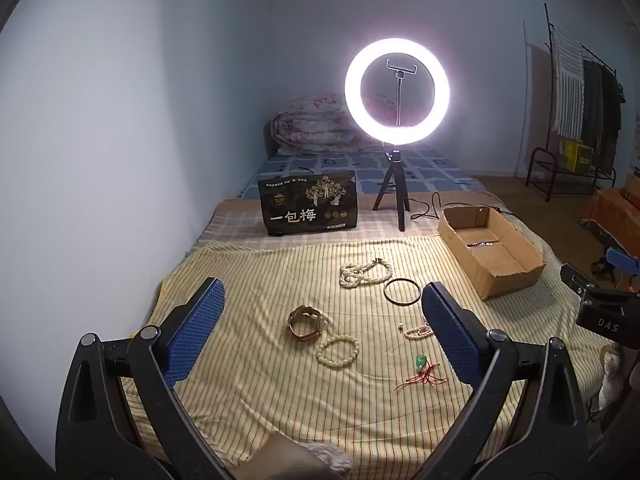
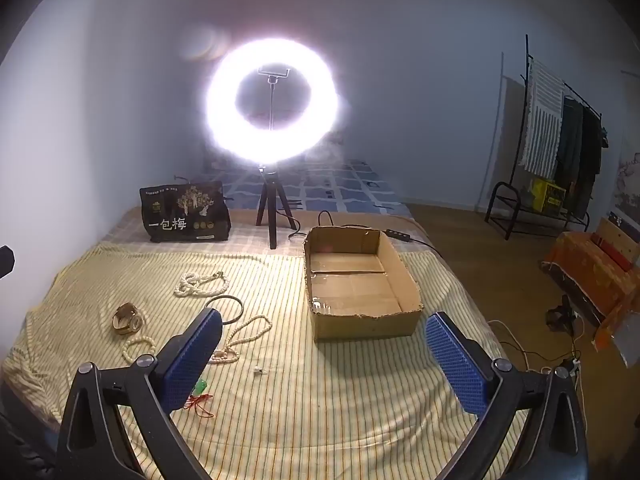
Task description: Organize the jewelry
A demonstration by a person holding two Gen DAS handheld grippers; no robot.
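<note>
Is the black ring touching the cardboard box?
Apart. In the right wrist view, striped cloth shows between the black ring and the cardboard box.

A bed point(image 1: 280, 408) with a yellow striped sheet carries everything. Near the middle of the left wrist view lies a brown watch point(image 1: 305, 322), and a white bead bracelet point(image 1: 338, 351) sits just beside it at 5 o'clock. At 12 o'clock from the watch is a heap of white beads point(image 1: 362, 273), with a thin dark ring point(image 1: 402, 291) near it. A green stone on red string point(image 1: 425, 369) lies at 4 o'clock. A cardboard box point(image 1: 490, 254) sits at 2 o'clock. Farther back stand a black bag point(image 1: 307, 208) and a bright ring lamp point(image 1: 397, 92) on three legs.
</note>
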